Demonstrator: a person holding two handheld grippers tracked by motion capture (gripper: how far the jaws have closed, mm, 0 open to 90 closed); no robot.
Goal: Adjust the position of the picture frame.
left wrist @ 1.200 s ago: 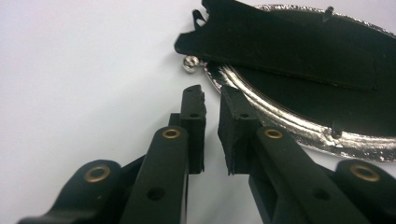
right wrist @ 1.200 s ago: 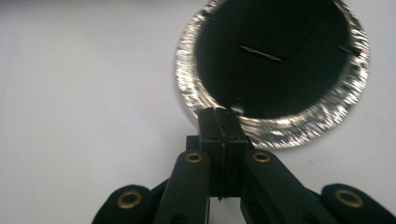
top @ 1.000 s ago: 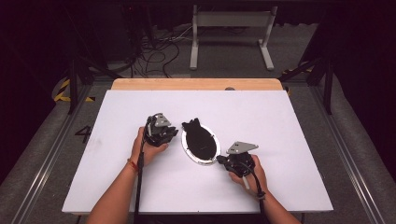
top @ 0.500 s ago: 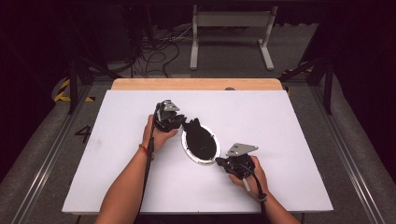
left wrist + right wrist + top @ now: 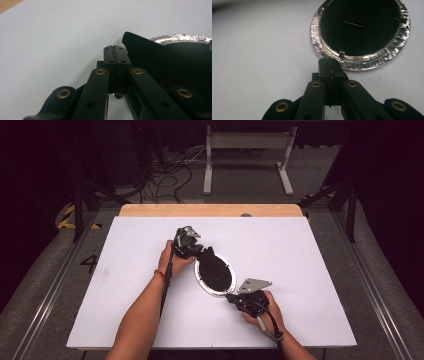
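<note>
Between your two grippers lies the silver-rimmed round frame [image 5: 214,273], its black stand flap [image 5: 160,57] just right of your left gripper [image 5: 115,50], whose jaws have just closed empty, while your right gripper [image 5: 331,65], also shut, touches its rim.

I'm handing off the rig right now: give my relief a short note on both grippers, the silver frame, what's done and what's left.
Left gripper: jaws just closed, at the far end of the oval silver frame beside its raised black stand flap; whether it grips anything is unclear.
Right gripper: shut, tips at the frame's near rim.
Frame lies back-up mid-table on the white table.
Done: flap lifted.
Left, probably: stand the frame up.
</note>
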